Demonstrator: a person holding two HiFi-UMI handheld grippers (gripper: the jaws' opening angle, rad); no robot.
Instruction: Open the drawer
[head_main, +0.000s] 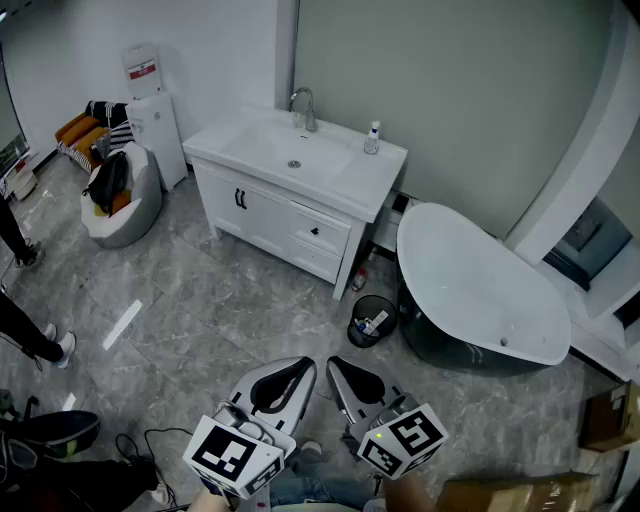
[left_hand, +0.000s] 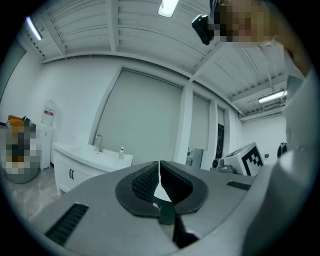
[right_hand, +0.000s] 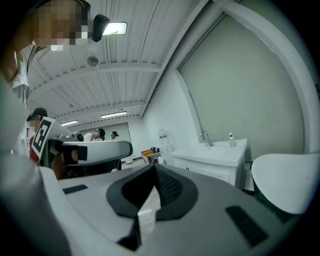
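Drawer (head_main: 318, 232) with the dark knob is sitting shut in the right part of the white vanity cabinet (head_main: 225, 205), below the countertop. Its long axis is running along the cabinet front, from upper left to lower right in the head view, and its face is pointing out over the grey floor (head_main: 230, 310). Well apart from it, the left gripper (left_hand: 159, 166) and right gripper (right_hand: 153, 167) are hovering low, both with jaws closed tip to tip, gripping nothing.
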